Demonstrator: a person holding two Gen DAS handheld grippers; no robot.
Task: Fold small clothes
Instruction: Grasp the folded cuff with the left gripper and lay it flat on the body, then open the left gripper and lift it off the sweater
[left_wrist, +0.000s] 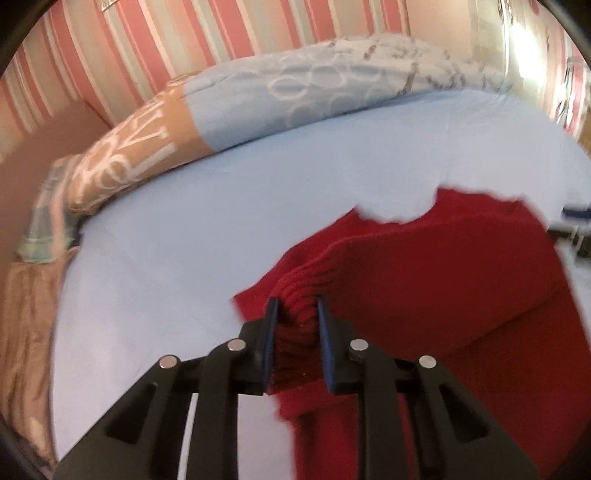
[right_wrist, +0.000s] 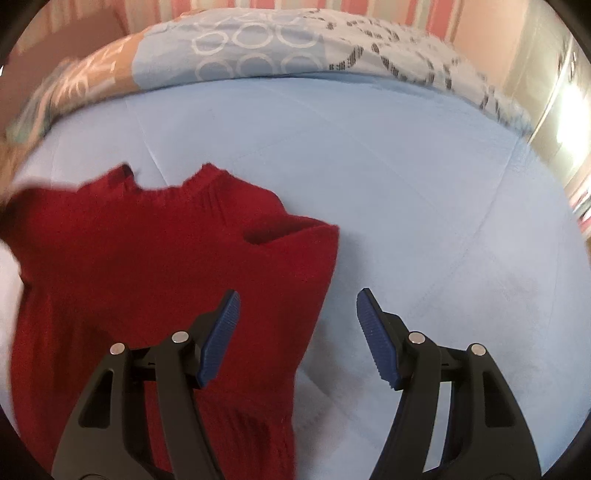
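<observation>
A red knit sweater (left_wrist: 424, 280) lies on the light blue bed sheet (left_wrist: 184, 221). My left gripper (left_wrist: 295, 306) is shut on a ribbed edge of the sweater, with bunched red knit between its blue pads. In the right wrist view the sweater (right_wrist: 129, 266) lies at the left, neckline toward the far side, with one part folded over its body. My right gripper (right_wrist: 297, 299) is open and empty, just above the sweater's right edge, its left finger over the red knit and its right finger over the sheet (right_wrist: 406, 203).
A patterned blue and tan duvet (left_wrist: 258, 99) is bunched along the far side of the bed, also seen in the right wrist view (right_wrist: 258, 48). A pink striped wall (left_wrist: 166, 37) stands behind. The other gripper shows at the right edge (left_wrist: 576, 229).
</observation>
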